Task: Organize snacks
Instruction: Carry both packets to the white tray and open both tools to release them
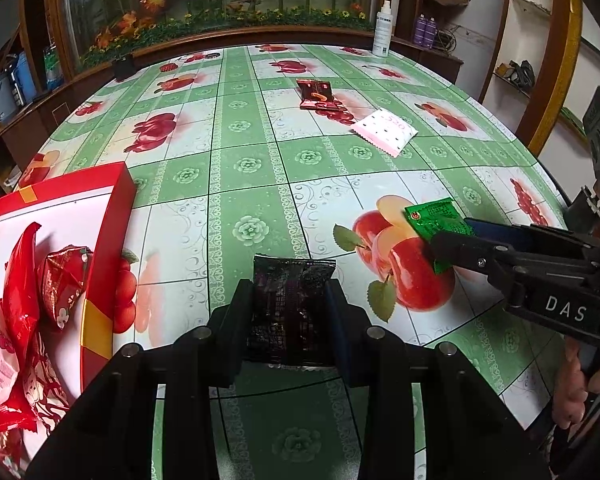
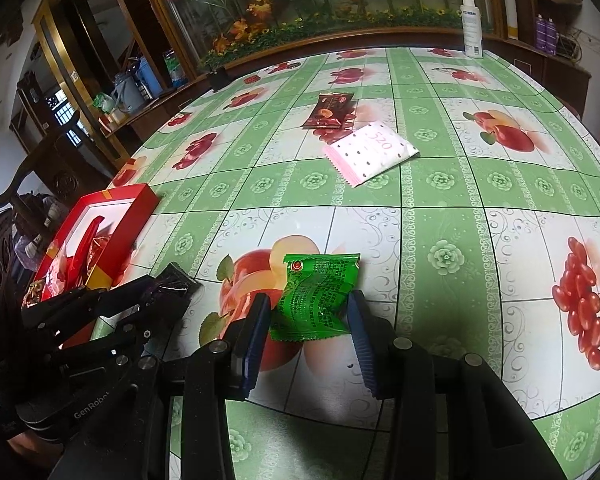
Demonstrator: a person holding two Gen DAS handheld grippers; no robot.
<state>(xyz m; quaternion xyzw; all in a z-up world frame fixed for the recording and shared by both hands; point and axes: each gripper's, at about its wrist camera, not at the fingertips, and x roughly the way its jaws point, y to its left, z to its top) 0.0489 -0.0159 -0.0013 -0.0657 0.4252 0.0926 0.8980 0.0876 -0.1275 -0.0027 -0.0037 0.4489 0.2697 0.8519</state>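
My left gripper is shut on a black snack packet, held just above the table near the red box. The box holds several red snack packets. My right gripper is shut on a green snack packet over the apple print; it also shows in the left wrist view. A dark red packet and a pink-white packet lie farther back on the table; they also show in the right wrist view as the dark red packet and the pink-white packet.
The table has a green and white fruit-print cloth. A white spray bottle stands at the far edge beside a planter with flowers. A small black object sits at the far left edge. Shelves stand at both sides.
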